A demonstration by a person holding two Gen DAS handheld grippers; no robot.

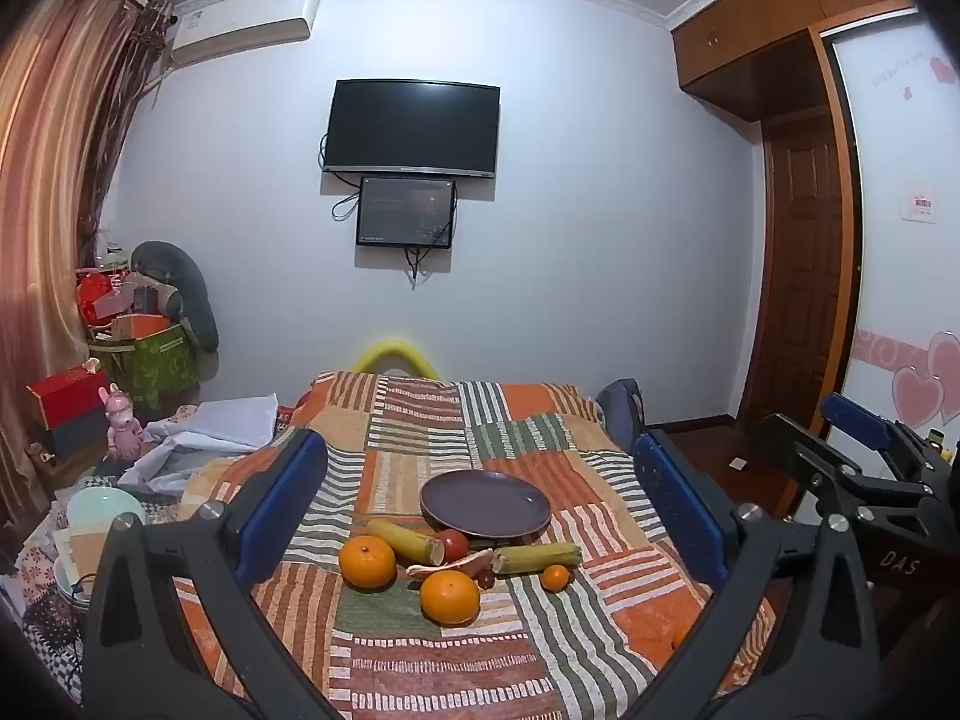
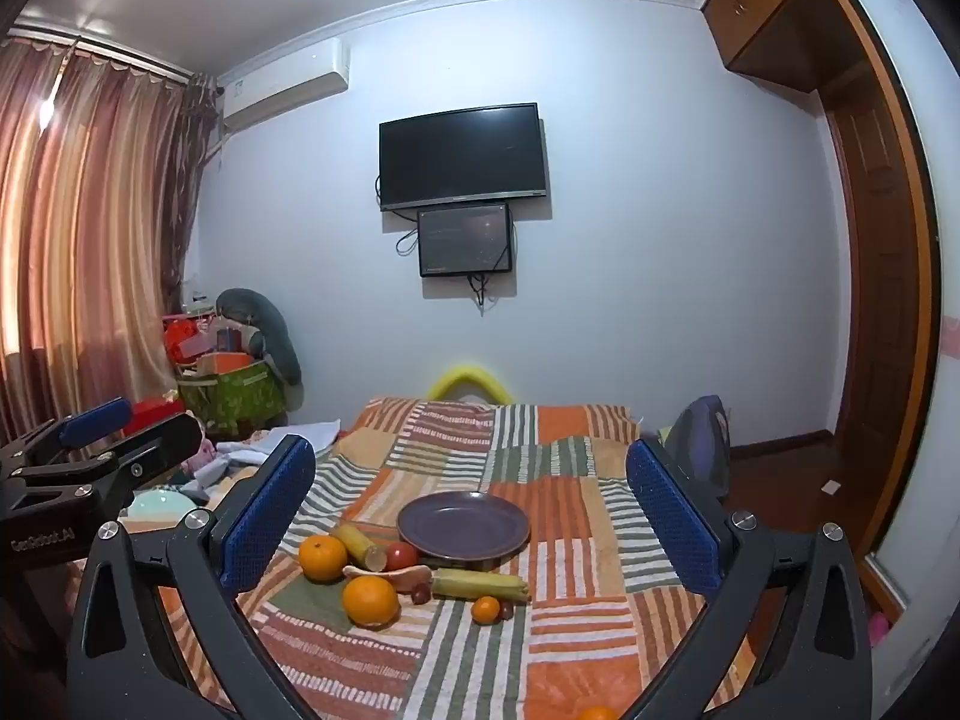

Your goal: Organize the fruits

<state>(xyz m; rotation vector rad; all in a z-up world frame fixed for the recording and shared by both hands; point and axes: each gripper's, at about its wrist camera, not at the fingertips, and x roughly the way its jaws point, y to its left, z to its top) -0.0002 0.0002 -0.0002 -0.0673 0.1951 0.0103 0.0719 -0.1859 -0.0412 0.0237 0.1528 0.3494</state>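
Striped patchwork quilt (image 1: 420, 648), woven, covers bed. Round dark purple plate (image 1: 485, 504), glossy, bare, lies mid-quilt. Fruit clusters touching plate's near rim: two smooth oranges (image 1: 367, 561) (image 1: 450, 597), two banana pieces (image 1: 405, 539), red tomato (image 1: 453, 543), small tangerine (image 1: 555, 577). Left gripper (image 1: 480, 480) and right gripper (image 2: 471, 489): jaws wide apart, hold nothing; textured blue pads (image 2: 264, 516) frame fruit, well short of it.

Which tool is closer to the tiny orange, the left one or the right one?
Right, though only slightly. The tiny orange sits nearer the middle of the right tool view, while in the left tool view it lies off to the right. Both tools hover open, short of it.
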